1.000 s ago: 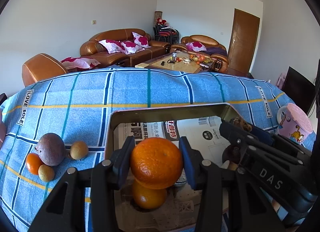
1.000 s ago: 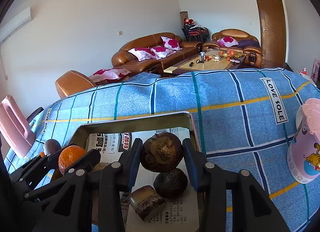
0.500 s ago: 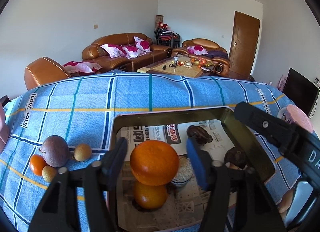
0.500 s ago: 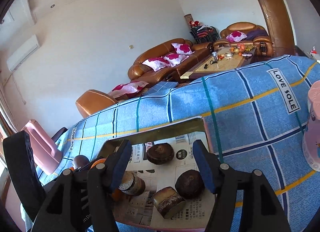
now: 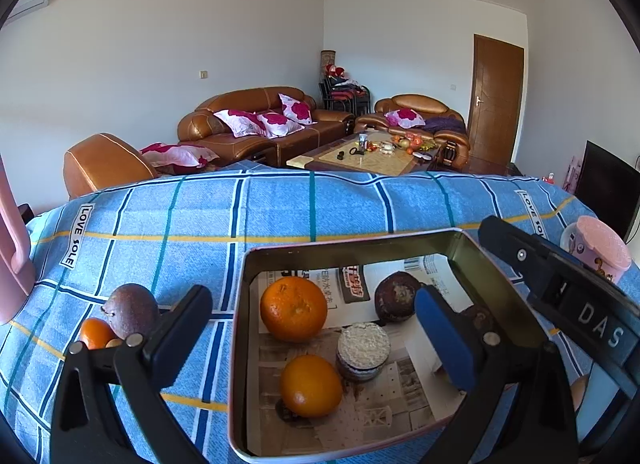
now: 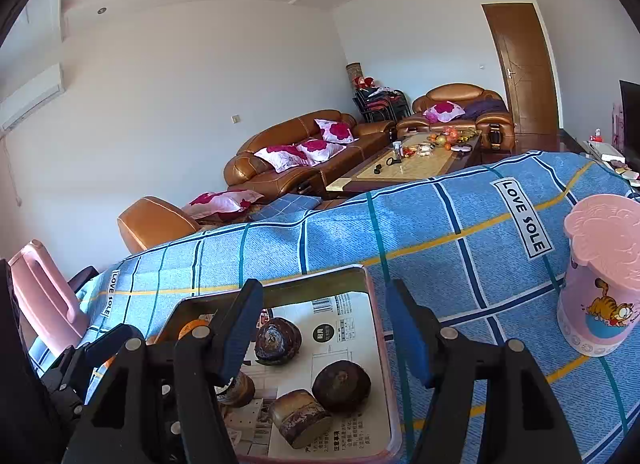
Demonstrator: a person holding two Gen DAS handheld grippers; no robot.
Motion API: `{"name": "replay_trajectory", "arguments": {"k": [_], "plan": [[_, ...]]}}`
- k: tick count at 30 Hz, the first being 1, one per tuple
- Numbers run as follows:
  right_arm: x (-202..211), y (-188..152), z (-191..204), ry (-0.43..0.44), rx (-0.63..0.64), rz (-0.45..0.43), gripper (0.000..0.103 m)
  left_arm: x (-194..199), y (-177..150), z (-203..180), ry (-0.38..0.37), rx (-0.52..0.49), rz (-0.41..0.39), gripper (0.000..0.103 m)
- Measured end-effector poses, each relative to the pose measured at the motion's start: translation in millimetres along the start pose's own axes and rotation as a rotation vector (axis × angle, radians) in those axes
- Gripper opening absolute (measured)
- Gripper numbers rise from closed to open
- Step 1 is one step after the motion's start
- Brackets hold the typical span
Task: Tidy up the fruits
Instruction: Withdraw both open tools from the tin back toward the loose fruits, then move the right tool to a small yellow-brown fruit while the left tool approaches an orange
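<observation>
A metal tray [image 5: 240,328] lined with newspaper lies on the blue checked cloth. Two oranges [image 5: 294,314] [image 5: 310,386] rest in its left half, beside a cut brown piece with a white face [image 5: 363,350] and a dark round fruit [image 5: 396,296]. My left gripper [image 5: 314,334] hovers over the oranges; its jaws are opening wide and touch nothing. My right gripper [image 6: 324,332] stands open above the tray's right side [image 6: 372,304], over dark fruits [image 6: 278,340] [image 6: 340,380] and a cut piece [image 6: 298,416], holding nothing.
On the cloth left of the tray lie a purple fruit [image 5: 132,316] and a small orange [image 5: 94,334]. A pink lidded cup [image 6: 600,276] stands at the right, a pink jug [image 6: 44,296] at the far left. The right gripper's black body [image 5: 560,292] crosses the tray's right corner.
My left gripper let go of the orange, which now lies in the tray, and spread its jaws wide. My right gripper released the dark fruit into the tray and lifted slightly.
</observation>
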State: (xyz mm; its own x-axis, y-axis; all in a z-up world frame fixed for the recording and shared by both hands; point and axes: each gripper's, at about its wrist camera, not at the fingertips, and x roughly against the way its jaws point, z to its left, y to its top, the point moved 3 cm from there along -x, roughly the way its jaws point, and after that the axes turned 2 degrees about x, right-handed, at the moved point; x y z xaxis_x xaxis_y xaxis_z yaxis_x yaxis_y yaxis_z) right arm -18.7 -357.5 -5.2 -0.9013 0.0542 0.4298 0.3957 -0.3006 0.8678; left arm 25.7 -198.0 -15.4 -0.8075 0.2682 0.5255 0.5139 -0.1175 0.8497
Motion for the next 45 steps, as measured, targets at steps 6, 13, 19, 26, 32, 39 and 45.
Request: {"name": "replay_trajectory", "arguments": {"k": [6,13,19,26,32,39,45], "plan": [[13,3,1,-0.079,0.043,-0.096,0.067,12,5,9,0.089,-0.011,-0.101,0.103],[24,2,5,-0.147,0.091,-0.169,0.080,17,4,26,0.140,0.000,-0.123,0.103],[30,-1,14,-0.157,0.132,-0.176,0.080,23,1,32,0.135,-0.004,-0.120,0.103],[35,-7,27,-0.186,0.167,-0.171,0.080,29,-5,45,0.137,0.004,-0.103,0.103],[42,-14,34,-0.177,0.134,-0.151,0.080,34,-8,63,0.162,-0.024,-0.102,0.103],[40,-24,61,-0.151,0.178,-0.125,0.080,39,-10,94,0.199,-0.035,-0.090,0.103],[35,-32,92,-0.121,0.202,-0.105,0.080,37,-10,127,0.218,0.009,-0.064,0.103]]}}
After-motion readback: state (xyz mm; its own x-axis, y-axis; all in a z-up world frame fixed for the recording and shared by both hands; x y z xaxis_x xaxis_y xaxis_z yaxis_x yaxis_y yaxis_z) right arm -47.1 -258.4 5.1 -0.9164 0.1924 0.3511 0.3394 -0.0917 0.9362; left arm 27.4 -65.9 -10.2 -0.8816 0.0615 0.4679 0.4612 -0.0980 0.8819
